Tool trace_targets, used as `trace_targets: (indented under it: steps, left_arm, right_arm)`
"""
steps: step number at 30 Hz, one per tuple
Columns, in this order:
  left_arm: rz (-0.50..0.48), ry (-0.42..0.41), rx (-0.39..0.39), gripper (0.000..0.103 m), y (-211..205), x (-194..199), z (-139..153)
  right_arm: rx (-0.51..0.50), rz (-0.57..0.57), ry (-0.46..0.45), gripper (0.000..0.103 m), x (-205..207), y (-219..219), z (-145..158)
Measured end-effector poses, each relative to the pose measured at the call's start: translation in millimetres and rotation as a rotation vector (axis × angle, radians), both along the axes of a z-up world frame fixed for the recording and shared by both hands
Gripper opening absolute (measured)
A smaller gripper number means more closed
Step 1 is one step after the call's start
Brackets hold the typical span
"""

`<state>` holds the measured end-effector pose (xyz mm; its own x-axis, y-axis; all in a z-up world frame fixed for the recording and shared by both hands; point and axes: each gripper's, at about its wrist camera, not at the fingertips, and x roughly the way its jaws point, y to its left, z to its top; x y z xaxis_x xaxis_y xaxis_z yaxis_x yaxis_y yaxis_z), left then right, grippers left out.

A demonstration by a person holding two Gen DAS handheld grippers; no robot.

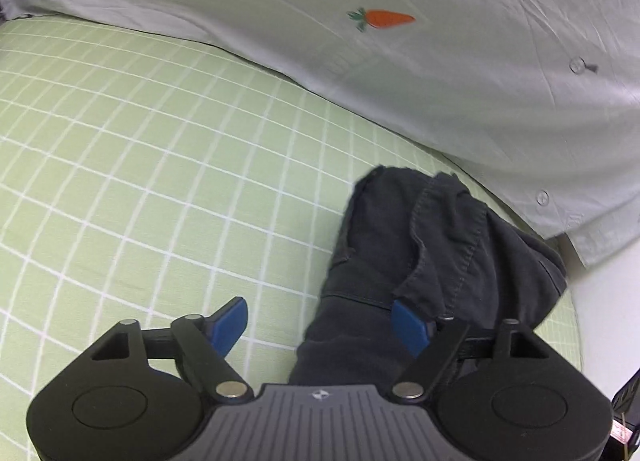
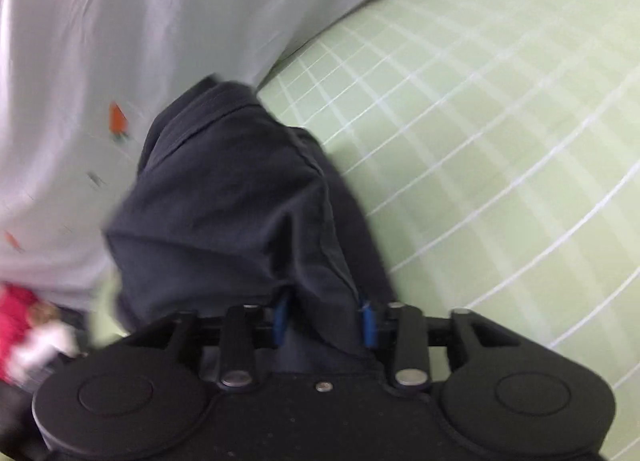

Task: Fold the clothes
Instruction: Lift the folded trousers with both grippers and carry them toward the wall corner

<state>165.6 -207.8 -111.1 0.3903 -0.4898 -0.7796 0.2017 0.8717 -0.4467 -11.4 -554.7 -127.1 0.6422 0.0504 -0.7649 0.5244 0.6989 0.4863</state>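
A dark navy garment (image 1: 432,253) lies bunched on the green checked bed sheet (image 1: 160,181). My left gripper (image 1: 320,321) is open, its blue pads (image 1: 230,321) wide apart; the cloth passes between them and touches the right pad. In the right wrist view my right gripper (image 2: 326,321) is shut on the same dark garment (image 2: 224,201), which bulges up in front of the jaws and hides the blue fingertips (image 2: 281,319) in part.
A pale grey pillowcase with carrot prints and buttons (image 1: 400,41) lies across the far side of the bed; it also shows in the right wrist view (image 2: 120,41). A red and white object (image 2: 24,321) is blurred at the lower left. A white surface (image 1: 608,301) borders the bed.
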Motion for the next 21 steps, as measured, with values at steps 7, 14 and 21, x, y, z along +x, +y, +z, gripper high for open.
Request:
trace_targets:
  steps: [7, 14, 21]
  left_arm:
    - [-0.040, 0.041, 0.003, 0.086, -12.6, 3.8, -18.7]
    - [-0.028, 0.125, -0.128, 0.062, -4.0, 8.3, -32.2]
    - [-0.052, 0.117, -0.213, 0.044, -5.5, -7.4, -18.7]
  right_arm:
    - [-0.001, 0.053, -0.002, 0.080, 7.0, -3.5, -4.5]
    - [0.106, 0.037, -0.022, 0.078, 16.6, -2.2, -17.6]
    - [0.166, -0.031, -0.103, 0.024, -24.1, 2.0, 3.7]
